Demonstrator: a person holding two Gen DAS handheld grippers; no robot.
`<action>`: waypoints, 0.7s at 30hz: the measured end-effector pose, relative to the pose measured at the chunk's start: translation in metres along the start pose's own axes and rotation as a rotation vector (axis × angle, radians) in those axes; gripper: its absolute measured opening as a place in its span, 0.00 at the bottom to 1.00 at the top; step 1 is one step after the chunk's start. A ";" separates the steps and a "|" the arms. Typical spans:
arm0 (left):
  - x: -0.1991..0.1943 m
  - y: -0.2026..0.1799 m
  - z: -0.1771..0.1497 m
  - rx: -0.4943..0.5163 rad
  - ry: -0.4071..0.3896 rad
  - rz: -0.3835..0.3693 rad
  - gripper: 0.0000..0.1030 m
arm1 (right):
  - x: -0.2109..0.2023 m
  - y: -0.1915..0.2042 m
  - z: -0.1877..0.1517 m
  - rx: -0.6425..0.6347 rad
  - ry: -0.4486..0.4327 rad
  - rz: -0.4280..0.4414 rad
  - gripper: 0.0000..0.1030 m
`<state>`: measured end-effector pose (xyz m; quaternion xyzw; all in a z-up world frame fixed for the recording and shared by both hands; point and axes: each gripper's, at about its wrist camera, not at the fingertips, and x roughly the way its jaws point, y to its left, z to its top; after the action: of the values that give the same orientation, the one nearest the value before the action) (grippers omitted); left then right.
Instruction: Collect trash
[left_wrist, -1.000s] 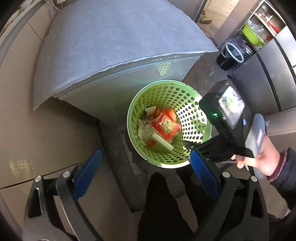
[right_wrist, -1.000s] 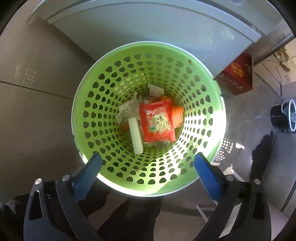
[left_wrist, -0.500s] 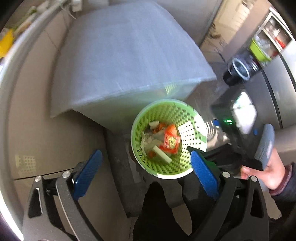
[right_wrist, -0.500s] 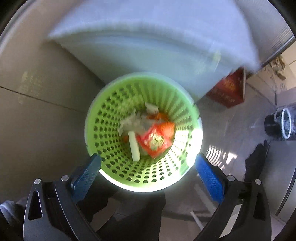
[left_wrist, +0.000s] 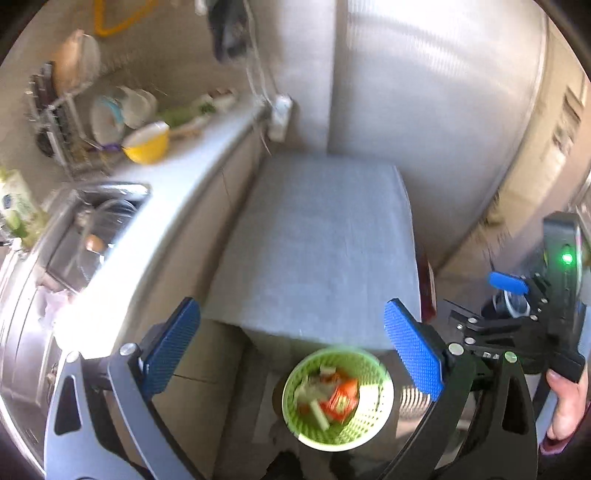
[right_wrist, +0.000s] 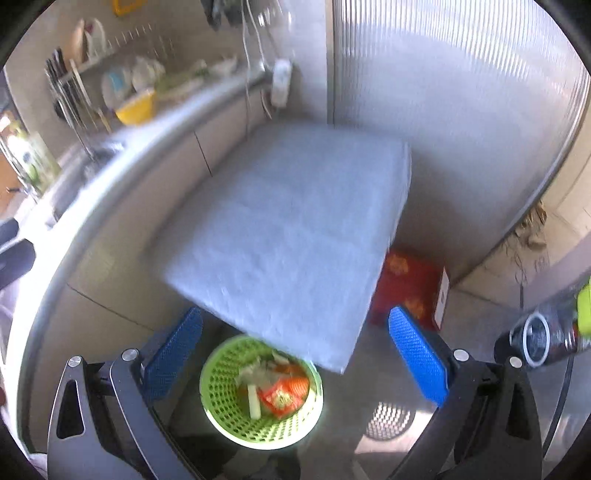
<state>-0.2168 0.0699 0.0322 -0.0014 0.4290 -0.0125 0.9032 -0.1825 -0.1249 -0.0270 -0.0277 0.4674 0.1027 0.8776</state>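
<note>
The round green perforated plastic basket (left_wrist: 338, 397) sits on the floor beside the grey cloth-covered cabinet (left_wrist: 317, 251), holding a red snack wrapper (right_wrist: 282, 397) and pale scraps. The left gripper (left_wrist: 291, 352) and right gripper (right_wrist: 295, 354) hover above it, jaws spread, holding nothing.

You have the basket (right_wrist: 260, 391) on the floor before the covered unit (right_wrist: 295, 229); trash (right_wrist: 277, 387) inside; box (right_wrist: 410, 291) right of unit.
</note>
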 end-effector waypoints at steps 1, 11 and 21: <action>-0.005 0.001 0.001 -0.011 -0.010 0.014 0.92 | -0.005 0.000 0.005 0.000 -0.010 0.011 0.98; -0.009 0.002 0.005 -0.080 -0.023 0.063 0.92 | -0.029 0.002 0.015 -0.021 -0.066 0.050 0.98; -0.047 -0.007 0.035 -0.073 -0.137 0.074 0.92 | -0.083 0.005 0.034 0.011 -0.198 0.031 0.98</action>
<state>-0.2196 0.0642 0.0910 -0.0194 0.3659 0.0369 0.9297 -0.2010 -0.1275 0.0613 -0.0052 0.3792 0.1160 0.9180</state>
